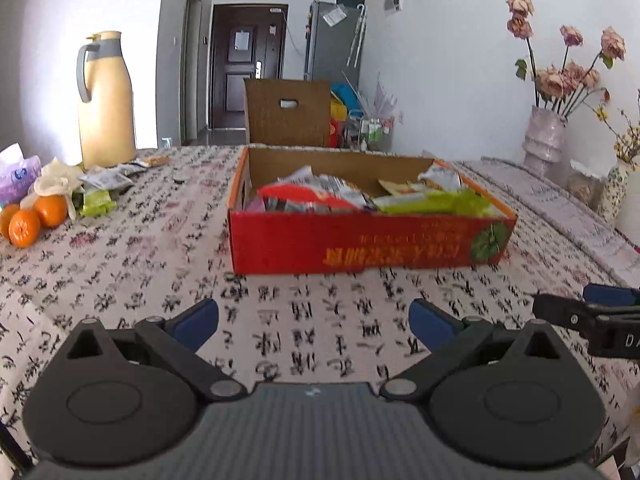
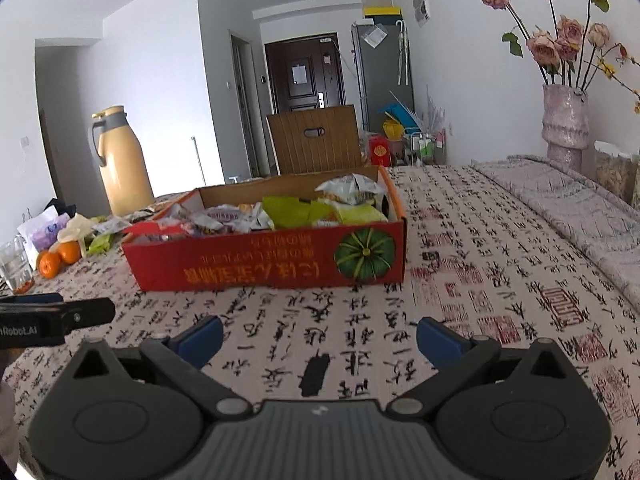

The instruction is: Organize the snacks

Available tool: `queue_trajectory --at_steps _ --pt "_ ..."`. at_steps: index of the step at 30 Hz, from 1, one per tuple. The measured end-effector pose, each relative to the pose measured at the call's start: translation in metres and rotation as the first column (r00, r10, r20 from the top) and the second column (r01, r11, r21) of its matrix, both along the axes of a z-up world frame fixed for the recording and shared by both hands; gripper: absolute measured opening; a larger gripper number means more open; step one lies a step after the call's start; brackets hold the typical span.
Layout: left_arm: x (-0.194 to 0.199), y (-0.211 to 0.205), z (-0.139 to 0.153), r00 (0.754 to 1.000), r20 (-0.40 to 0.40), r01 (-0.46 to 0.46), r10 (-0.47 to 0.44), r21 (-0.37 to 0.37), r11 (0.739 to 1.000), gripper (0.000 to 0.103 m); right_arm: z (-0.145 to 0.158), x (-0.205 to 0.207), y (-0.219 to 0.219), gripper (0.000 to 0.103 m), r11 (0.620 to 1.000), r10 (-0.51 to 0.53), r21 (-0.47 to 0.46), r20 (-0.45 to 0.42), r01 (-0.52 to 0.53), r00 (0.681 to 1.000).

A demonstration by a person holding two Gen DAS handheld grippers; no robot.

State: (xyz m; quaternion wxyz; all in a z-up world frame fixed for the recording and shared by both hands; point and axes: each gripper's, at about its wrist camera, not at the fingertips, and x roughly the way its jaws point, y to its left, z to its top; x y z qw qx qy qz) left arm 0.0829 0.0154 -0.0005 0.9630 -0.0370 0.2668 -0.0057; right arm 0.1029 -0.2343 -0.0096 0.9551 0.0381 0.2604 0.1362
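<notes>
A red cardboard box [image 1: 360, 240] [image 2: 256, 264] stands on the patterned tablecloth, filled with several snack packets [image 1: 320, 196] [image 2: 288, 212]. More loose packets [image 1: 98, 200] [image 2: 102, 236] lie at the far left beside three oranges [image 1: 34, 218] [image 2: 58, 260]. My left gripper [image 1: 314, 320] is open and empty over bare cloth, in front of the box. My right gripper [image 2: 320, 338] is open and empty too, nearer the box's right end. Each gripper shows at the edge of the other's view.
A tall yellow thermos [image 1: 105, 100] [image 2: 122, 162] stands at the back left, with a purple tissue pack [image 1: 18, 178] near it. A vase of dried roses [image 1: 546, 140] [image 2: 564, 122] stands at the right. A wooden chair back [image 1: 288, 112] is behind the table.
</notes>
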Motion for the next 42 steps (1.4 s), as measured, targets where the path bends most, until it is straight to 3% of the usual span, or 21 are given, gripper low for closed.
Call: queue_trajectory --at_steps 42 --pt "-0.0047 -0.0066 -0.0090 1.000 -0.020 0.014 -0.014 0.009 1.000 0.103 -0.0048 0.0006 -0.0057 0.103 1.000 -0.018 0.005 -0.016 0.018 1.000"
